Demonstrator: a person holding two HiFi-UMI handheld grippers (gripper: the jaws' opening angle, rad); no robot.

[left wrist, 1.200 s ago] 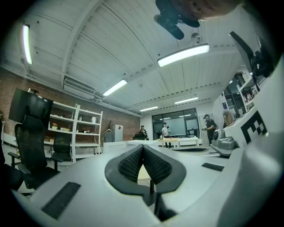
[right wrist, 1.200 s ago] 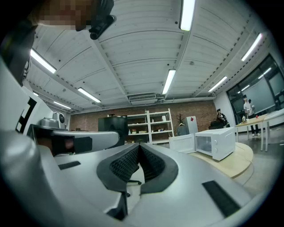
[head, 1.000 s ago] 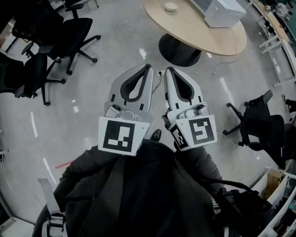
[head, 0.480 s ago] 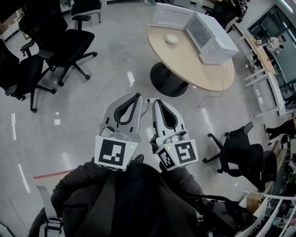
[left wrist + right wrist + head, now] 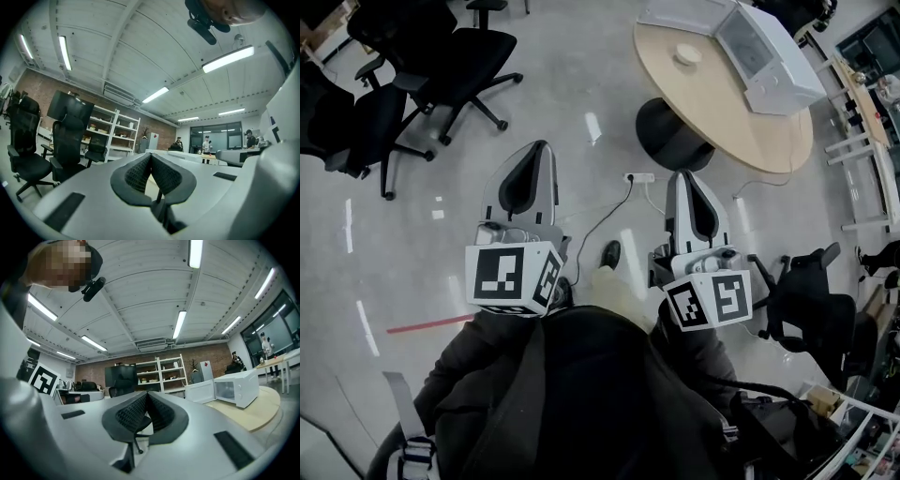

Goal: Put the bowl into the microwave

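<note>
A small white bowl (image 5: 687, 54) sits on the round wooden table (image 5: 722, 131) at the top right of the head view. Beside it stands a white microwave (image 5: 761, 52) with its door (image 5: 675, 17) swung open. My left gripper (image 5: 541, 146) and right gripper (image 5: 688, 176) are held over the floor in front of the person, well short of the table, both shut and empty. The left gripper view has its jaws (image 5: 151, 154) closed, pointing level across the room. In the right gripper view the closed jaws (image 5: 146, 393) point left of the microwave (image 5: 236, 387) on the table (image 5: 255, 413).
Black office chairs (image 5: 441, 66) stand at the upper left, and another chair (image 5: 811, 295) at the right. A power strip (image 5: 639, 177) with cables lies on the floor near the table's black base (image 5: 670, 131). A red tape line (image 5: 422, 326) marks the floor. Shelves (image 5: 159, 371) line the far brick wall.
The two grippers have drawn apart, the left going left and the right going right. The view has shifted, so the table and microwave now sit farther to the right.
</note>
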